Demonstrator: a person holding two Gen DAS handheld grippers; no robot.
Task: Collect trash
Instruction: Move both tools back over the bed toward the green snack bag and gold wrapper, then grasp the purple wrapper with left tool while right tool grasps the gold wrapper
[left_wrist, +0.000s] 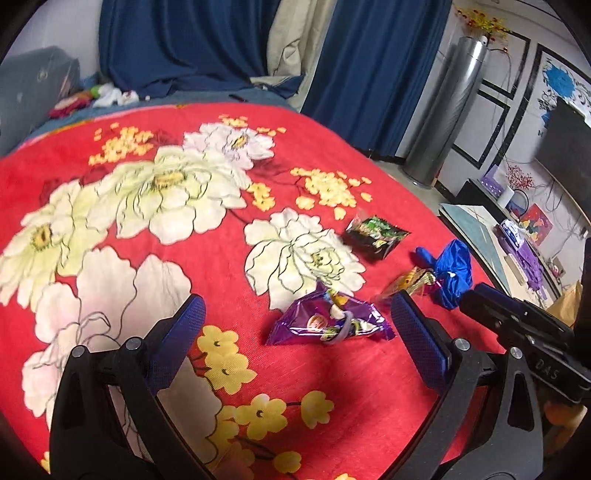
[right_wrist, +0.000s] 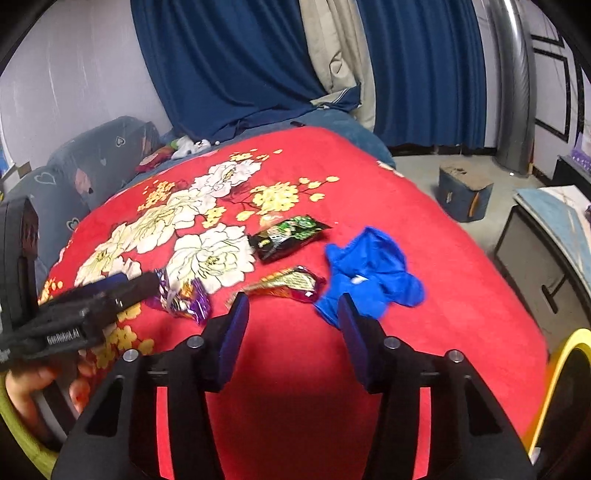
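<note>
The left gripper (left_wrist: 297, 325) is spread wide, empty, just short of a purple wrapper (left_wrist: 328, 321) on the red blanket (left_wrist: 369, 369). The right gripper (right_wrist: 293, 321) is half spread, empty, near a crumpled blue bag (right_wrist: 369, 271) and an orange wrapper (right_wrist: 284, 284); a green packet (right_wrist: 286, 236) lies beyond.

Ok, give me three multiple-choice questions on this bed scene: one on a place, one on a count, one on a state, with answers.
1. What lies nearest the left tongs?
A purple wrapper B green-black packet C blue bag

2. How many pieces of trash lie on the red blanket?
A two B four C six

3. The right tongs are:
A gripping the blue bag B open, empty C out of view

Answers: 1 A, the purple wrapper sits between the pads. 2 B, with the green-black packet, orange wrapper and blue bag. 3 B, nothing between them.
</note>
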